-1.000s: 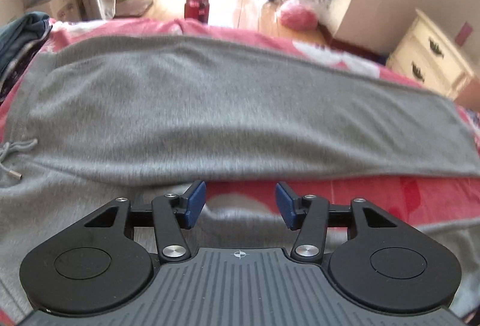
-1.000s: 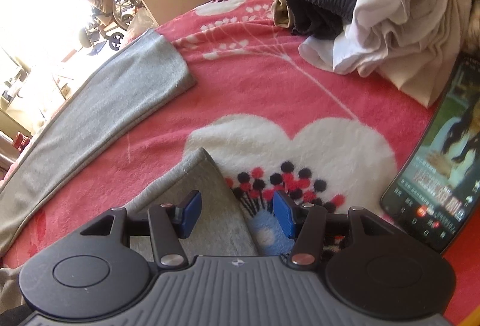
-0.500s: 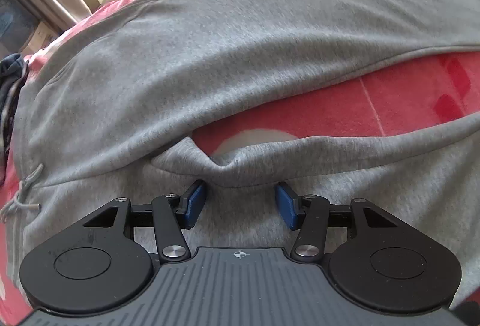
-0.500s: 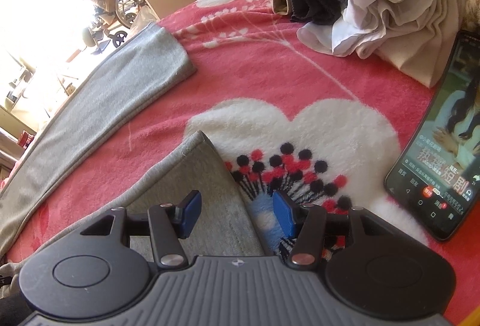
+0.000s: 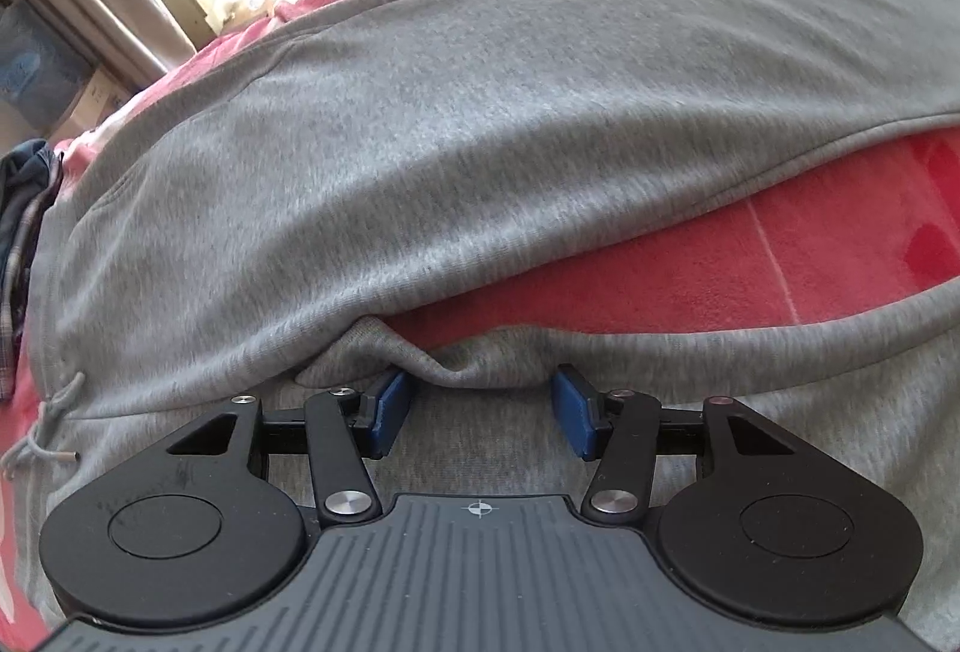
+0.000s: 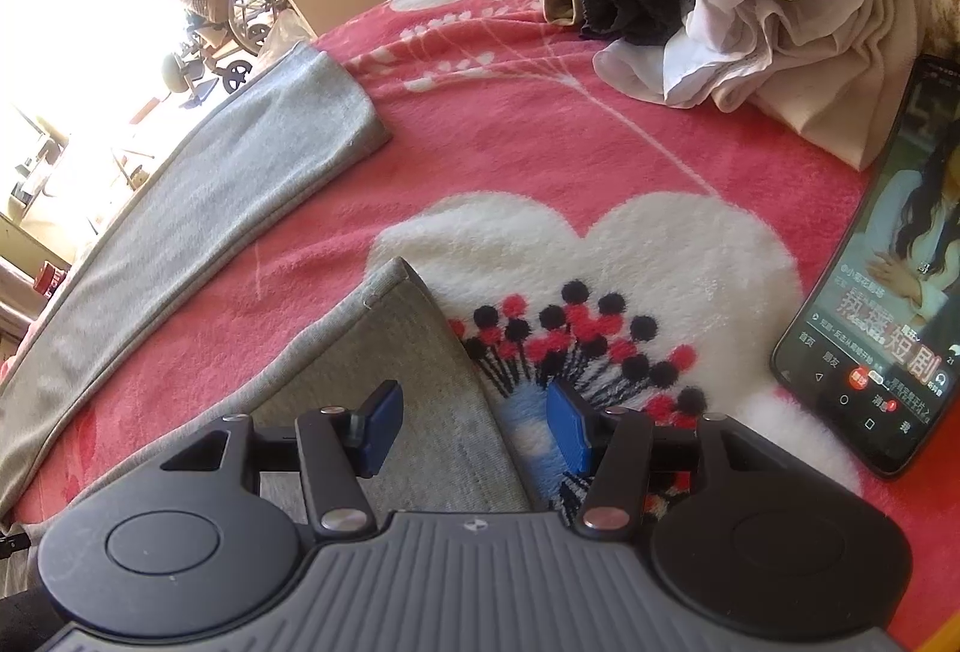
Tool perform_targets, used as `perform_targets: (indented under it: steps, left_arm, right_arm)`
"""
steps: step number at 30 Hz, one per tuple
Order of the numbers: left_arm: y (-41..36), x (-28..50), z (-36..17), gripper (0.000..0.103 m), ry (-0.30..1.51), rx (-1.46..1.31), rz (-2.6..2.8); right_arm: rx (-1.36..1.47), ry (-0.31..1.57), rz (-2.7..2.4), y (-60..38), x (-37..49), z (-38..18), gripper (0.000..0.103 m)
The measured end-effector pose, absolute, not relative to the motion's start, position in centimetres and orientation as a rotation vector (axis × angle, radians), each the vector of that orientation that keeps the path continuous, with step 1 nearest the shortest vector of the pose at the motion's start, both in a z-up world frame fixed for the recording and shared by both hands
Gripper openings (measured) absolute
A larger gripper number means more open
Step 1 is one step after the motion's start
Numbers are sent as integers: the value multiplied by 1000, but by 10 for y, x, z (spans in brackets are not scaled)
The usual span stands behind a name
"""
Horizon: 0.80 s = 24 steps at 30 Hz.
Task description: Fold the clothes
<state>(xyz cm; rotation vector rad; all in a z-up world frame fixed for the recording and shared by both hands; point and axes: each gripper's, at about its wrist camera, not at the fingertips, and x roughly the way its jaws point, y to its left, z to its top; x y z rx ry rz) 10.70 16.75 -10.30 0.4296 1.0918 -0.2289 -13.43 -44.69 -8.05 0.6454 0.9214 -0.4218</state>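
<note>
Right now my left gripper [image 5: 480, 409] hangs with jaws parted and nothing clamped, over the crotch fold of the grey sweatpants [image 5: 480, 124] spread on the red blanket [image 5: 780, 262]. My right gripper [image 6: 474, 427] gapes empty over a leg hem, a phone [image 6: 888, 280] nearby.

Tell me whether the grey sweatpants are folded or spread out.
Spread out: both legs of the grey sweatpants lie apart, with pink blanket showing between them.
</note>
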Motion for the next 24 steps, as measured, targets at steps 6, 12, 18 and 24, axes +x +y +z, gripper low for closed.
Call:
perform_targets:
  steps: [6, 12, 18, 24]
  left_arm:
    - [167, 108, -106, 53, 1071, 415, -217]
    - [166, 109, -107, 53, 1059, 407, -204]
    - [165, 109, -108, 54, 1049, 399, -187]
    - [165, 109, -109, 54, 1042, 391, -181]
  right_arm:
    - [639, 919, -423, -448, -132, -80, 56]
    - [619, 913, -422, -447, -130, -79, 56]
    - [540, 905, -416, -442, -122, -73, 56]
    - [420, 932, -384, -437, -99, -72, 56]
